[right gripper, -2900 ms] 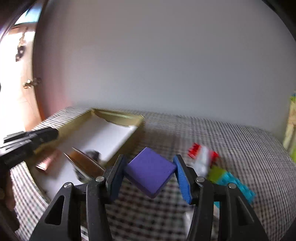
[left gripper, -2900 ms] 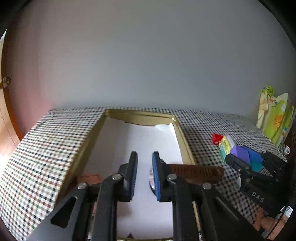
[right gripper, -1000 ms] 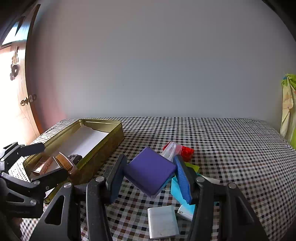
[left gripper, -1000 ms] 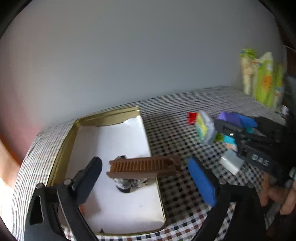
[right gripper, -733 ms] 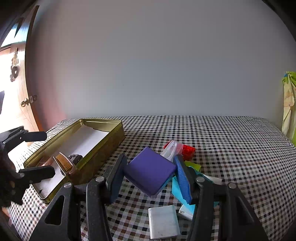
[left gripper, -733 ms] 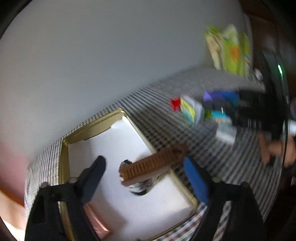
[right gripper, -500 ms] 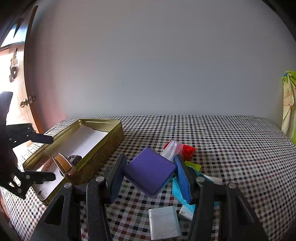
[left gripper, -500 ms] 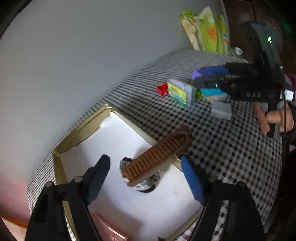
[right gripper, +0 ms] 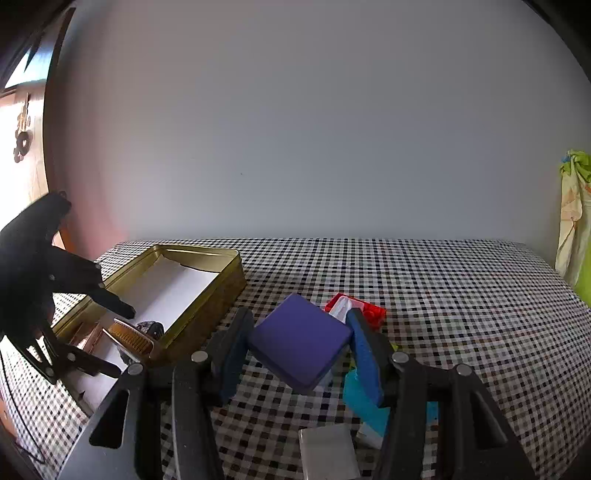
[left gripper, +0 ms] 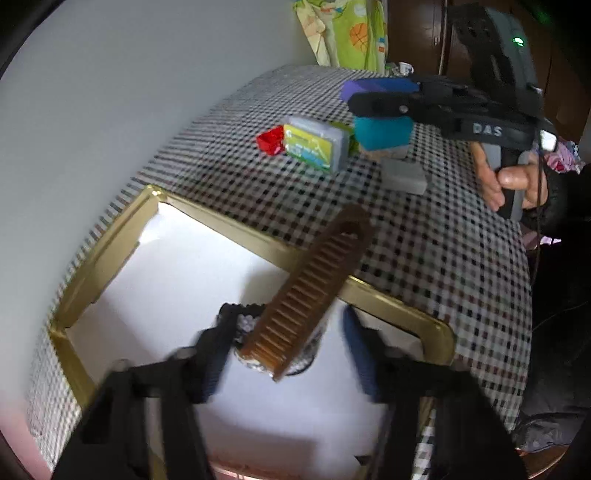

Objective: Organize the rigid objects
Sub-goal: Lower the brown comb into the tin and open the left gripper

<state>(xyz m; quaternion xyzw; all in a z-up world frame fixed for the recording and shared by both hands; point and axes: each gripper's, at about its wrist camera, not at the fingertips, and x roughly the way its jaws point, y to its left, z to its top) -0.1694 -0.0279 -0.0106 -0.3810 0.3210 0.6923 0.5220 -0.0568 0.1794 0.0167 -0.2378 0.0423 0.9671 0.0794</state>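
The left gripper (left gripper: 284, 354) hangs over the gold tin (left gripper: 110, 251). Its two fingers (left gripper: 212, 354) are spread wide apart and hold nothing. A brown comb (left gripper: 314, 291) sits between them but does not touch them. The comb is tilted: its low end rests on a small dark, speckled thing (left gripper: 243, 325) inside the tin, and its high end leans over the tin's long edge toward the worktop (left gripper: 443, 251). The tin has white paper on its bottom, and a pinkish-brown flat piece (right gripper: 86, 338) lies in it, near the comb's low end.

The right gripper (right gripper: 301, 350) is up above the checked worktop, to the right of the tin. Its fingers (right gripper: 365, 354) are closed tight on a purple square box (right gripper: 301, 343), one finger on each side. The box is tilted, with one corner pointing up. A hand (left gripper: 513, 181) holds this gripper by its handle.

Under and around the purple box is a small pile on the worktop. A red block (right gripper: 373, 312) touches a clear box with a yellow-green card inside (left gripper: 316, 147). A teal piece (left gripper: 382, 133) lies just beside them. A flat gray box (right gripper: 327, 452) lies nearest to the right gripper's camera. The pile is well apart from the tin.

A green and yellow cloth with pictures (left gripper: 347, 33) hangs at the far end of the worktop.
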